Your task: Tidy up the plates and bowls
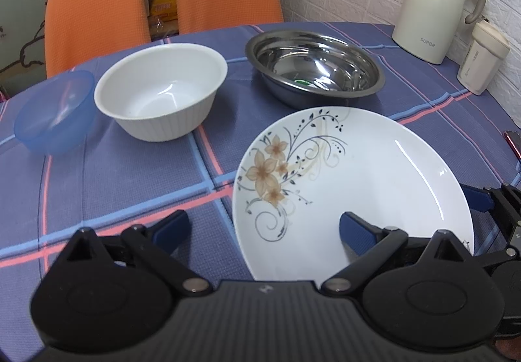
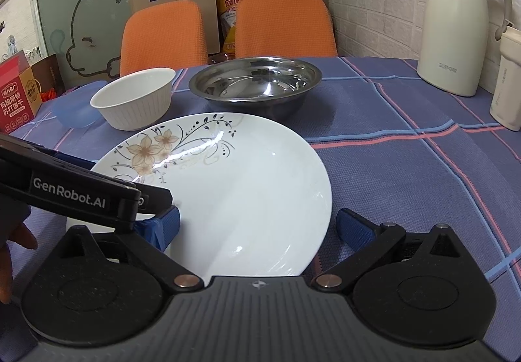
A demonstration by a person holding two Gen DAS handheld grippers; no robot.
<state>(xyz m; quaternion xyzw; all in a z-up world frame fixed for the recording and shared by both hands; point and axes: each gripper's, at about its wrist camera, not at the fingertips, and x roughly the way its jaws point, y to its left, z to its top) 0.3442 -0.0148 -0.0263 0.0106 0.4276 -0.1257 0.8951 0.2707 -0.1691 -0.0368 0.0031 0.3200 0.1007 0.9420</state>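
Both grippers sit low over the counter (image 1: 114,166), jaws released. The left gripper (image 1: 263,228) and right gripper (image 2: 257,225) flank the flowered plate (image 1: 358,173).

In the left wrist view, open surface (image 1: 107,186) fills the lower left of the frame, between the white bowl (image 1: 161,90) and the floral plate (image 1: 351,195). The upper part is obstructed by a row of blue bowl (image 1: 53,111), white bowl and steel basin (image 1: 314,68), with only a narrow gap between the last two. In the right wrist view, the surface right of the plate is open up to the thermos jug (image 2: 456,26) and cup (image 2: 506,81) at the right edge.
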